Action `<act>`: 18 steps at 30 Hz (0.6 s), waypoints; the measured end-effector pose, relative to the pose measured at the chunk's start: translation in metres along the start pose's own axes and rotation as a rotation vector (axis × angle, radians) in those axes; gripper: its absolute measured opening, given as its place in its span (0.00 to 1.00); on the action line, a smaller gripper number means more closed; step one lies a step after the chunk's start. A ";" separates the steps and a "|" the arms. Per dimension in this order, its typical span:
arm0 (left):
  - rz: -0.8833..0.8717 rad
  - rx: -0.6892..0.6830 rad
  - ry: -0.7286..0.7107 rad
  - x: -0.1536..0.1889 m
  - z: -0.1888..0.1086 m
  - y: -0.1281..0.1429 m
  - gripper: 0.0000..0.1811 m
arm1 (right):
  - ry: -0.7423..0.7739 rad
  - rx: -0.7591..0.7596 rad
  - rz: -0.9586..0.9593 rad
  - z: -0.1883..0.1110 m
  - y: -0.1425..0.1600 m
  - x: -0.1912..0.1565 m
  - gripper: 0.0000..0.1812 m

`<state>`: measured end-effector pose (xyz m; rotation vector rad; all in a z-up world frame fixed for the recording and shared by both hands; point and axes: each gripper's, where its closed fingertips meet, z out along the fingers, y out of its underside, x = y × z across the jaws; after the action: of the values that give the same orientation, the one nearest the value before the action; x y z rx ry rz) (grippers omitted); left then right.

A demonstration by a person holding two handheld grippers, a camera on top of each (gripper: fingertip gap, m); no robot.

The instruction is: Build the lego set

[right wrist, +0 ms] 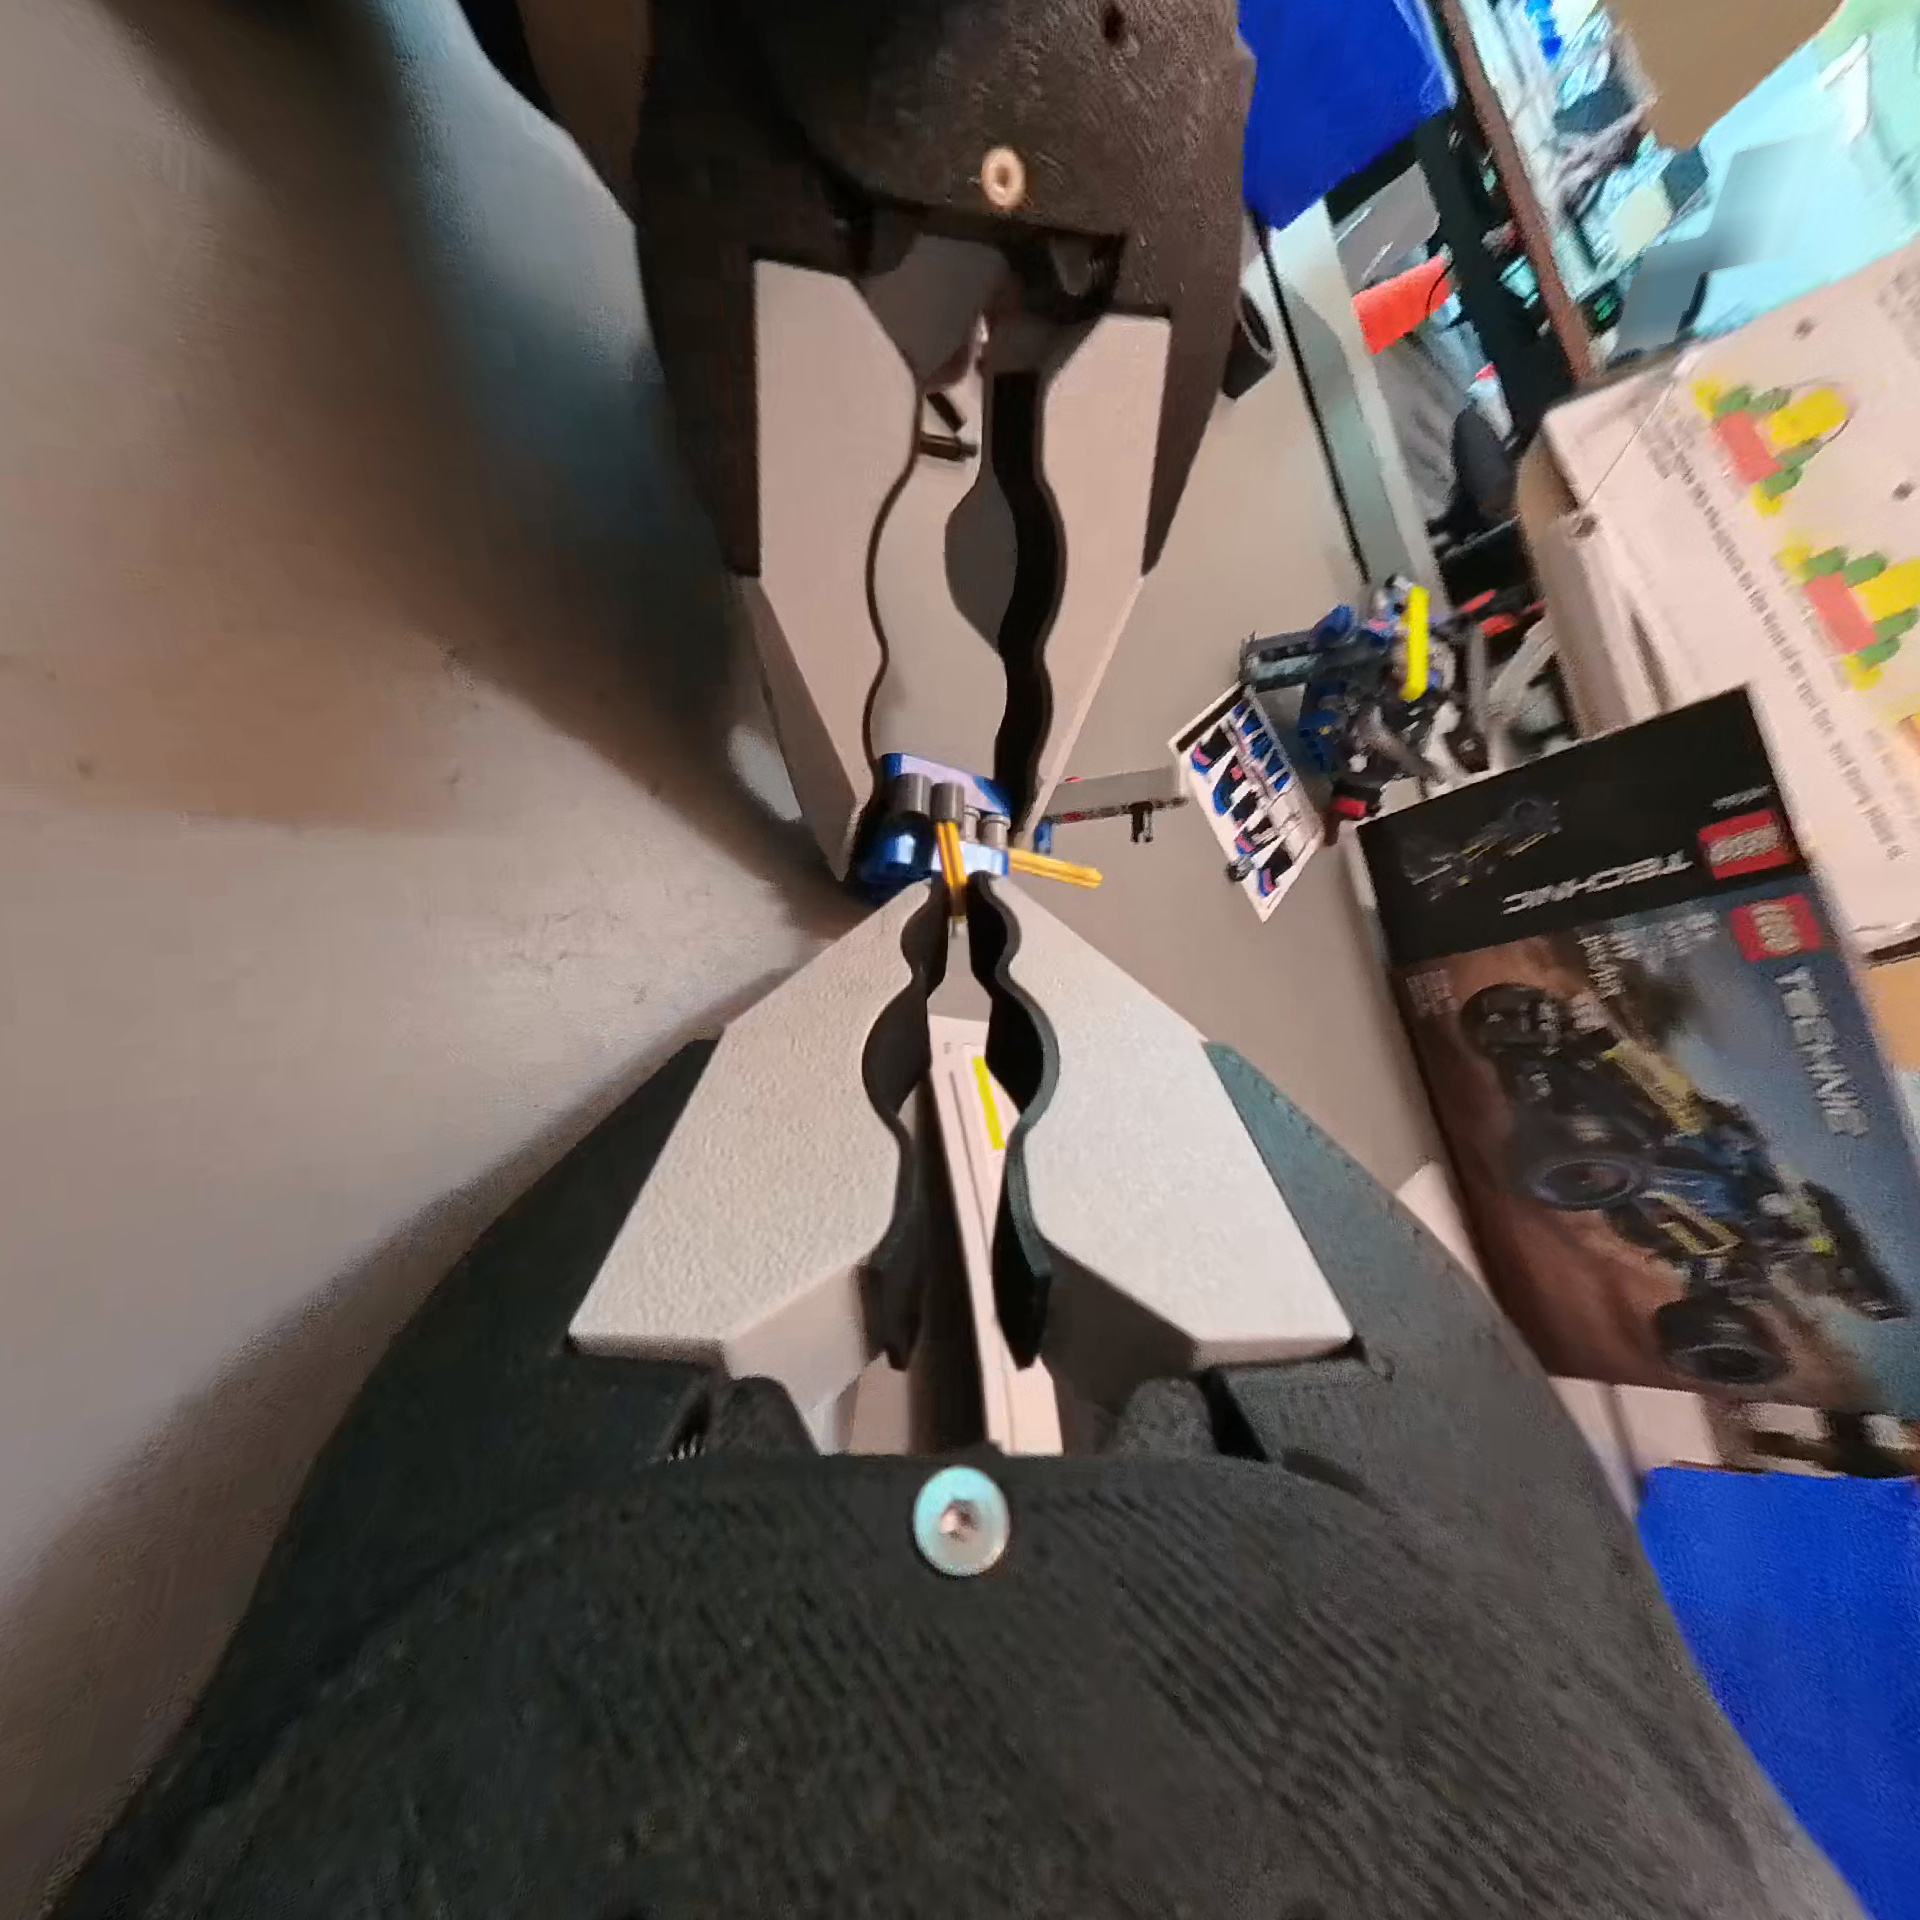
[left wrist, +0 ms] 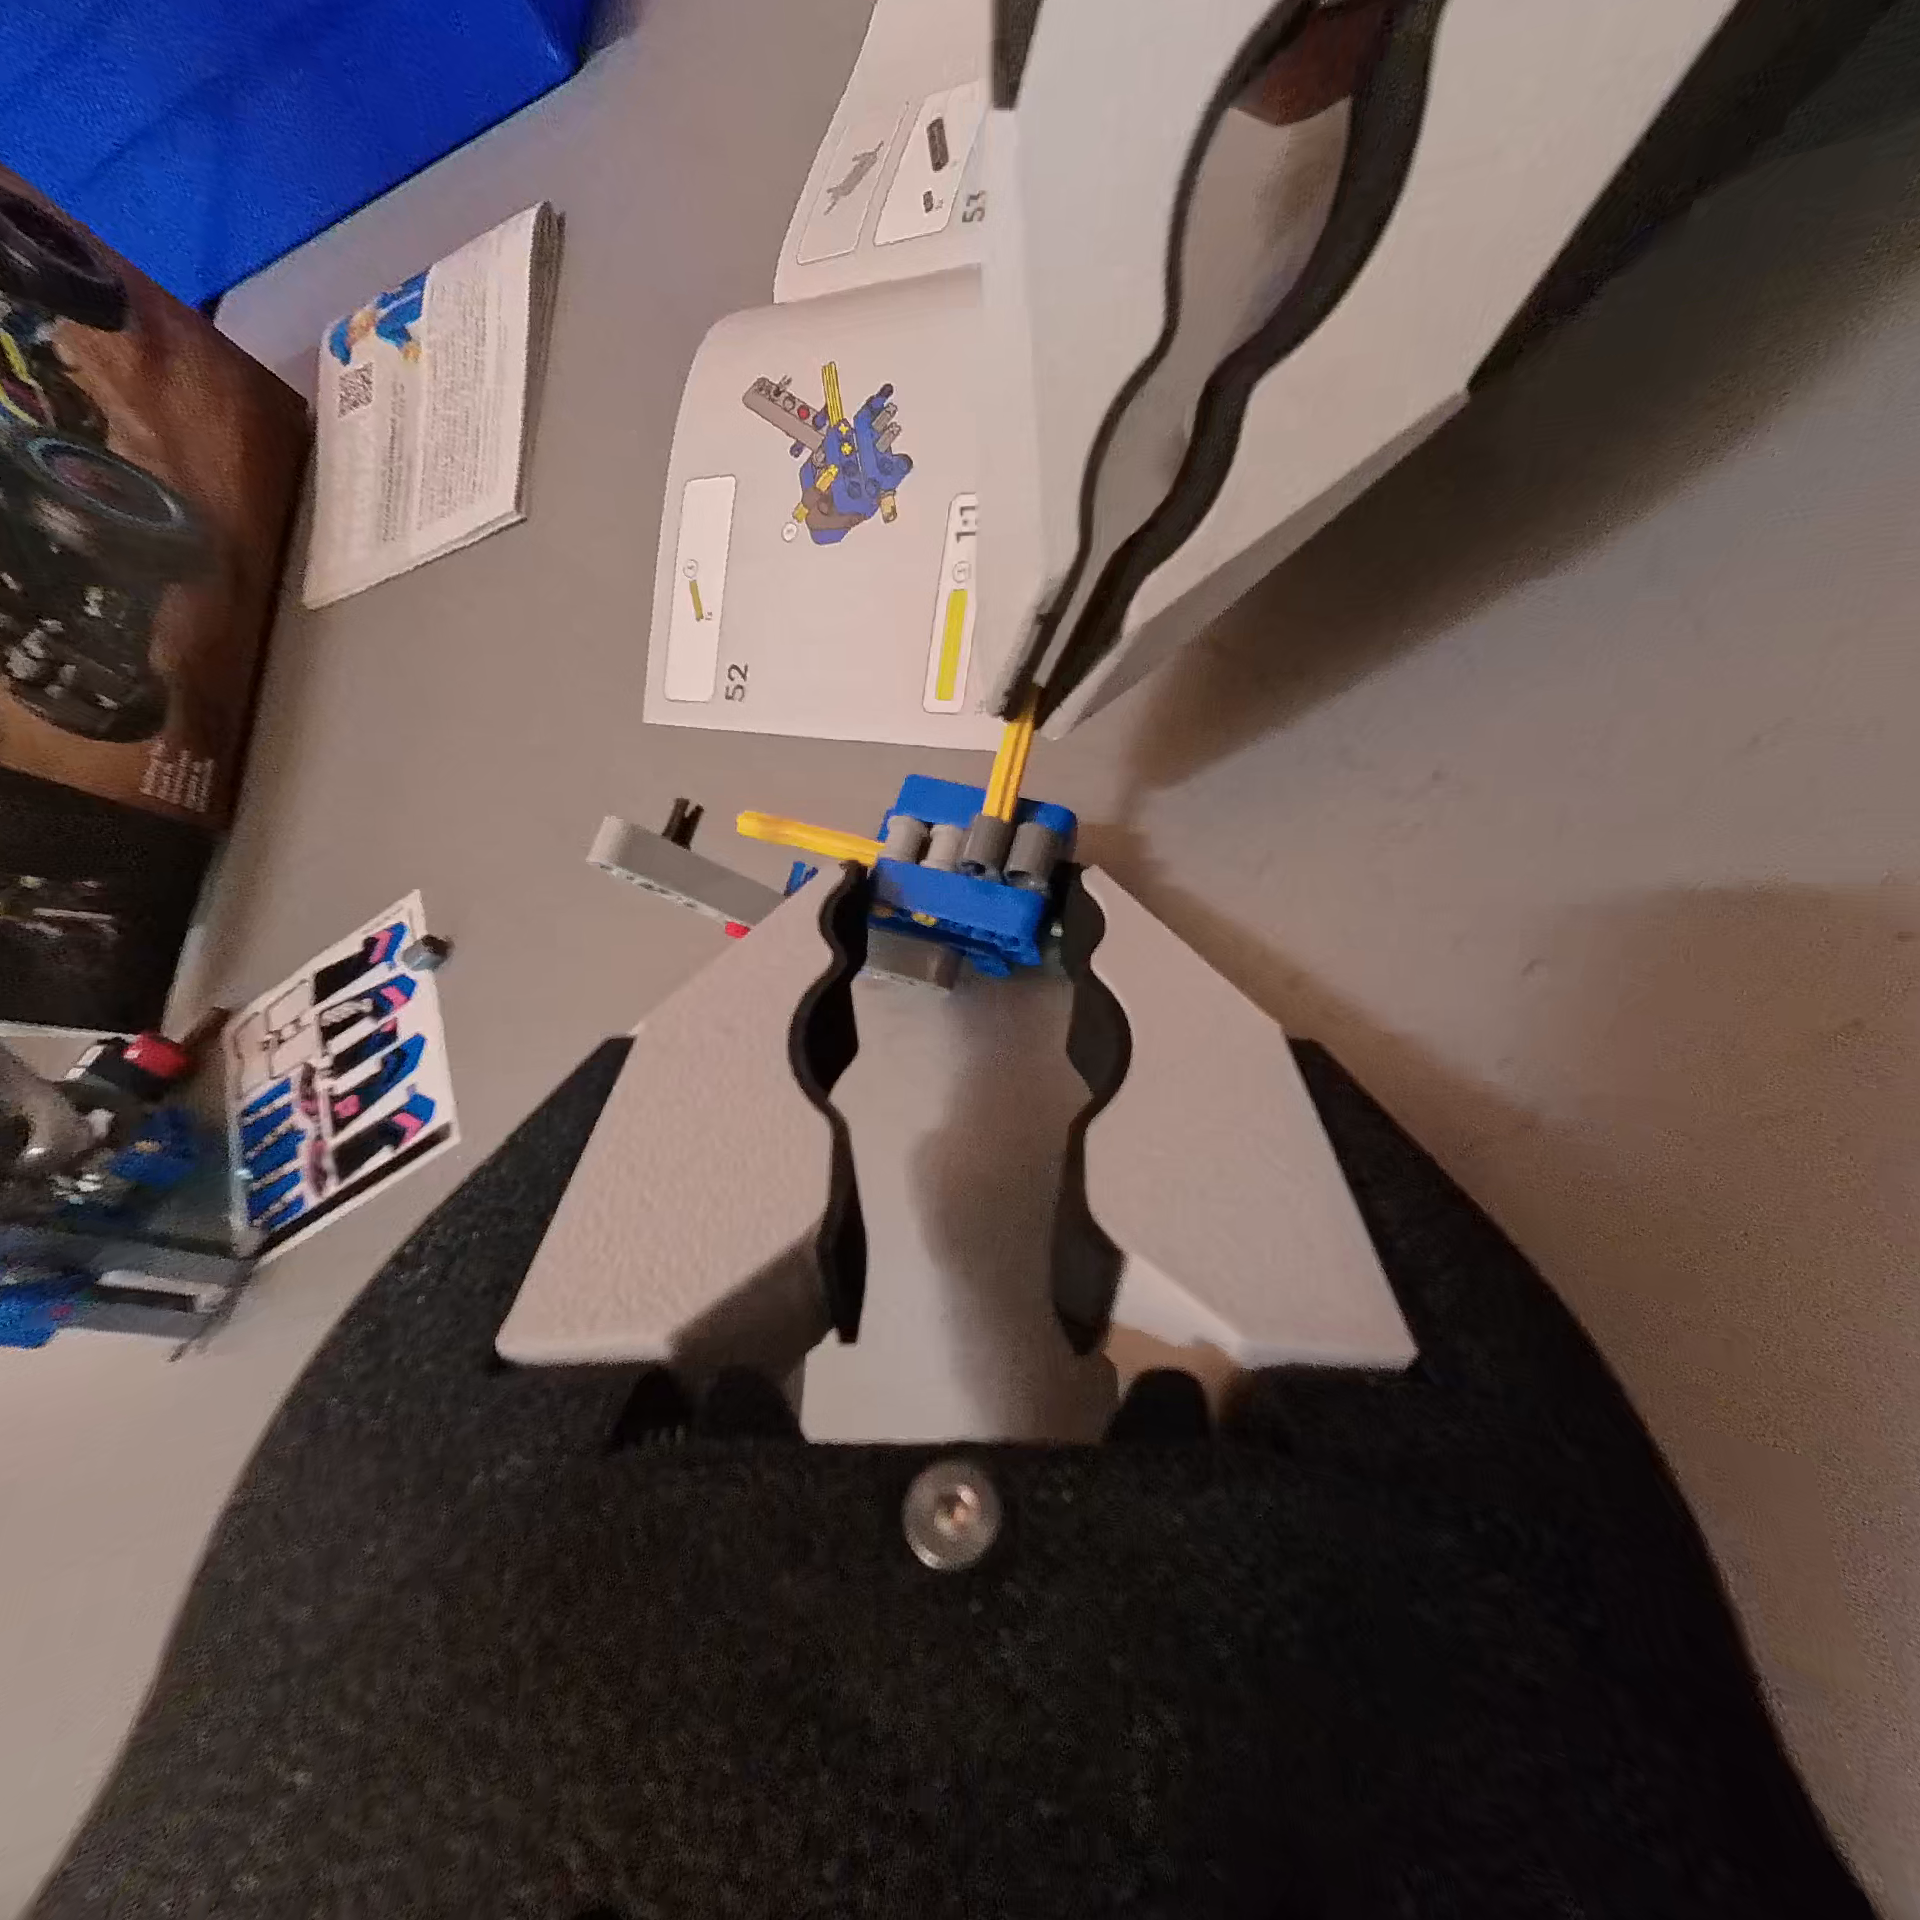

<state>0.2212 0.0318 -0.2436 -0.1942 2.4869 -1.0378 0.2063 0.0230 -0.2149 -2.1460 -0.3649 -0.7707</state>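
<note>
At the far left of the grey table [left wrist: 540, 790], as the left wrist view frames it, the set's box [left wrist: 114, 582] stands beside a folded leaflet [left wrist: 436, 405], with a sticker sheet [left wrist: 343, 1070] and a partly built model [left wrist: 94, 1164] nearer the camera. Further right lies the open instruction booklet [left wrist: 810, 540]. Right of centre, the left gripper [left wrist: 961, 914] is clamped on the blue sub-assembly [left wrist: 966, 862], its jaws held moderately apart by the block's width, raised above the table. A grey beam [left wrist: 675, 862] and one yellow axle already fitted [left wrist: 805, 836] project from the block's left side. The right gripper [left wrist: 1029, 707] enters from the upper right, jaws pinched almost closed on a second yellow axle [left wrist: 1013, 764]. The governing relation is this: the second axle's long axis runs from the right gripper's tips straight down into a grey connector on the block's top, roughly crosswise to the fitted axle, so the coming push should probably follow that axis while the left gripper braces the block (any tilt risks binding). How deep the axle sits cannot be determined. Only the left wrist view shows the booklet's printed step; the right wrist view instead shows the left gripper's whole body [right wrist: 914, 416] head-on and a white carton [right wrist: 1714, 582] behind the box.
</note>
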 end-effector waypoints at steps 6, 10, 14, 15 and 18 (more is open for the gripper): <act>-0.173 0.104 0.163 0.009 -0.007 -0.006 0.19 | 0.026 0.063 -0.072 -0.003 -0.011 -0.001 0.02; -0.203 0.136 0.230 0.014 -0.012 -0.009 0.19 | -0.004 0.082 -0.059 -0.006 -0.015 -0.003 0.02; -0.165 0.107 0.220 0.016 -0.010 -0.006 0.19 | 0.014 0.041 -0.171 -0.004 -0.014 -0.006 0.02; -0.152 0.087 0.214 0.016 -0.008 -0.003 0.19 | 0.004 0.039 -0.151 -0.002 -0.012 -0.008 0.02; -0.149 0.071 0.210 0.015 -0.008 0.001 0.19 | -0.043 0.097 0.044 0.000 -0.011 -0.008 0.02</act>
<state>0.2042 0.0329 -0.2445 -0.2641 2.6496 -1.2649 0.1947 0.0302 -0.2135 -2.0754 -0.3693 -0.6698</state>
